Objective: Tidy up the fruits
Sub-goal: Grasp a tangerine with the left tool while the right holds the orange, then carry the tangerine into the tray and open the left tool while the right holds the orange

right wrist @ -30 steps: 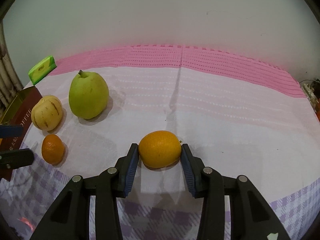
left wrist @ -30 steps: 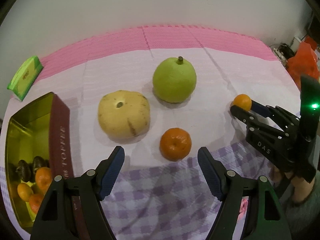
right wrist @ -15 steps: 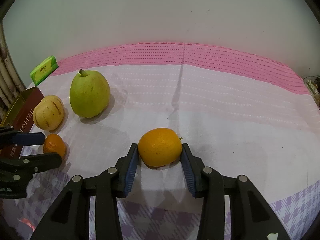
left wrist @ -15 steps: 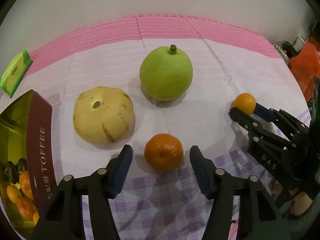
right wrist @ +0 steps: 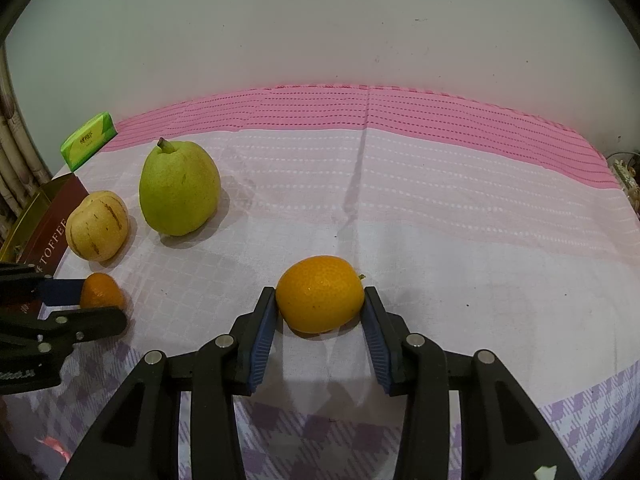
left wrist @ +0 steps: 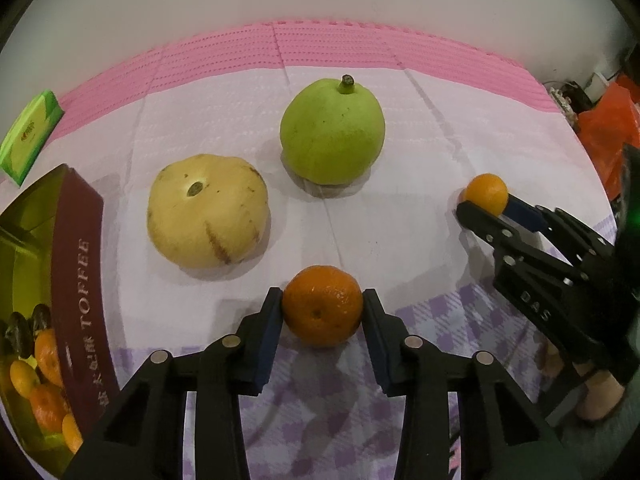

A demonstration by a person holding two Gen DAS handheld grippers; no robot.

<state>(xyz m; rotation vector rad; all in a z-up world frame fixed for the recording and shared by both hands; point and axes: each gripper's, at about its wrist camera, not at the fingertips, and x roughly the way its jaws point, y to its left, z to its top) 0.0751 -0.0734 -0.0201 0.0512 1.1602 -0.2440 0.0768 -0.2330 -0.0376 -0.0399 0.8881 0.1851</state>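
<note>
Mandarin (left wrist: pixel 322 305) clamped between left gripper (left wrist: pixel 322 312) pads, kumquat (right wrist: pixel 320 293) pinched in right gripper (right wrist: pixel 320 312)

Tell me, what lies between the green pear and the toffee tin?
The pale yellow striped fruit sits between the green pear and the toffee tin; both wrist views show it.

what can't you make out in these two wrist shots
- Gold toffee tin: left wrist view, the frame edge and its maroon wall cut off the fruit inside, so no count.
- Small green packet: print too small in both views.
- Undersides of the small orange tangerine and yellow-orange citrus fruit: hidden, so lifted or resting is unclear.
- Orange bag: left wrist view, cut by the rim.
</note>
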